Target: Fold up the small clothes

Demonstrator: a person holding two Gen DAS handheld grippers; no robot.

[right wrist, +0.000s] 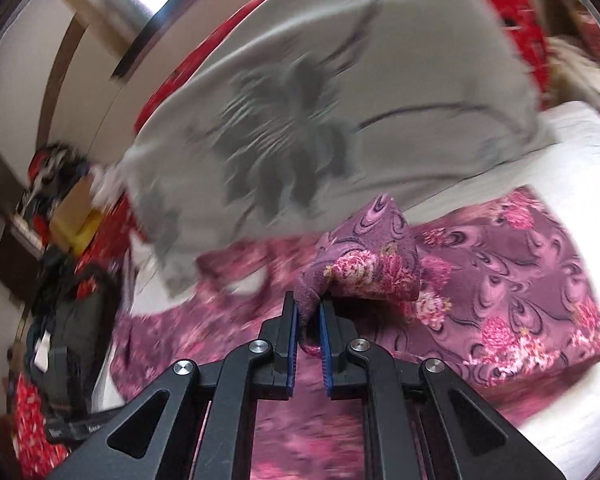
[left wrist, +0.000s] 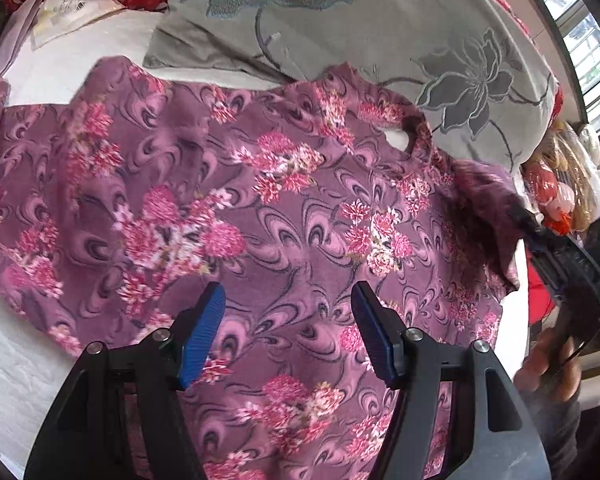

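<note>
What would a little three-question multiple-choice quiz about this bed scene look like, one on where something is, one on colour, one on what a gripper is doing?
1. Where does the grey flowered pillow lie?
A. Beyond the garment on the white bed cover
B. On the floor
C. On top of the garment

2. What is the main colour of the floral garment?
A. Green
B. Purple with pink flowers
C. Plain white

3. What is the right gripper doing?
A. Standing wide open over bare sheet
B. Clamped on a lifted piece of the garment
C. Holding the pillow

Answers: 1 A, the pillow sits past the garment's far edge on the bed. 2 B, purple swirls with pink blossoms cover it. 3 B, fabric is pinched between its blue pads, while the left gripper hangs open above the cloth.
</note>
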